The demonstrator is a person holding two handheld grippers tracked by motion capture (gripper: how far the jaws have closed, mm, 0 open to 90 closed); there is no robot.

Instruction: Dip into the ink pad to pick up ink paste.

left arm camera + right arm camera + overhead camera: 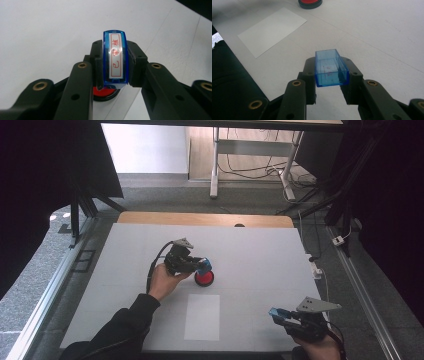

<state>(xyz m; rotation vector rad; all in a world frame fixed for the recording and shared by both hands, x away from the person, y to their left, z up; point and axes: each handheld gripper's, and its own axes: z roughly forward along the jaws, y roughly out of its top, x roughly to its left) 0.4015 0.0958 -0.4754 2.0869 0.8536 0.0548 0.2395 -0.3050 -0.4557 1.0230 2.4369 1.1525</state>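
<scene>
Cap removed: the right gripper (329,82) clamps the empty blue cap (331,68) near the table's front edge, the left gripper (113,67) clamps the stamp (115,58) onto the red ink pad (204,278); the white paper (202,316) remains unstamped.

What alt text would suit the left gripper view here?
The left claw grips a blue stamp, its white label with red characters facing the camera, held just above a round red ink pad on the white table. Both black jaws press against the stamp's sides.
</scene>
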